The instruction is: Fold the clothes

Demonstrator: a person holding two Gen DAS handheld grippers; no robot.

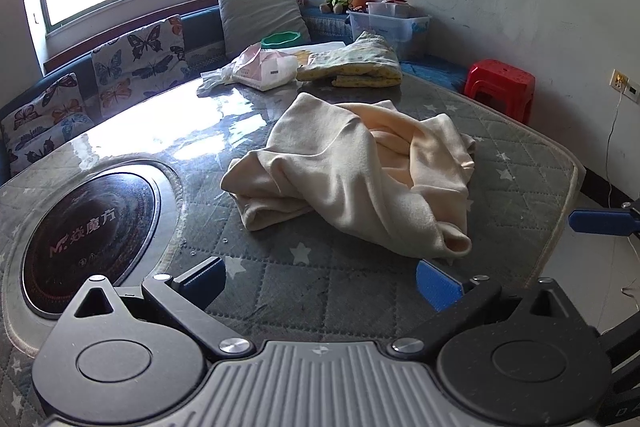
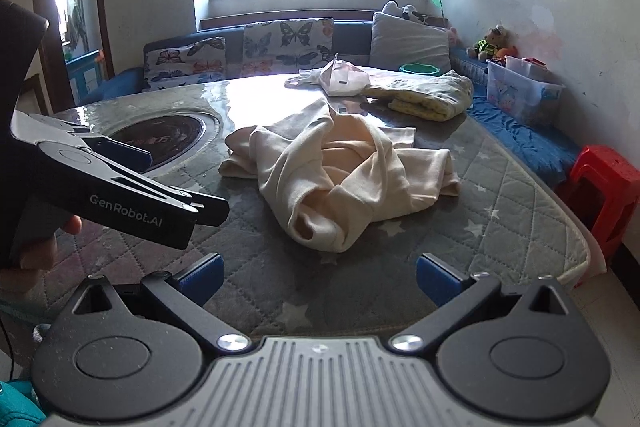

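Left wrist view: left tongs (image 1: 320,281) spread wide, blue pads apart, holding nothing, hovering over the near edge of the desk (image 1: 344,291), which has a grey quilted star-print cover under a glossy sheet. Cream garment (image 1: 352,179) lies crumpled mid-desk, just ahead of the tongs, not touched. Round black induction cooktop (image 1: 88,231) set into the desk at left. At the far edge: folded yellow-patterned cloth (image 1: 356,67), pink-white plastic bag (image 1: 260,67) beside it. Blue pad of the right tongs (image 1: 600,221) pokes in at the right edge. Red stool (image 1: 502,87) beyond the desk at right.

Right wrist view: right tongs (image 2: 318,281) also spread wide, empty, over the near desk edge. Cream garment (image 2: 340,171) bunched at centre, just ahead, untouched. Left tongs (image 2: 180,187) come in from the left, gripped by a hand (image 2: 40,247), beside the garment; from here cannot tell their spread. Cooktop (image 2: 168,139) far left, folded yellow cloth (image 2: 428,95) far right.
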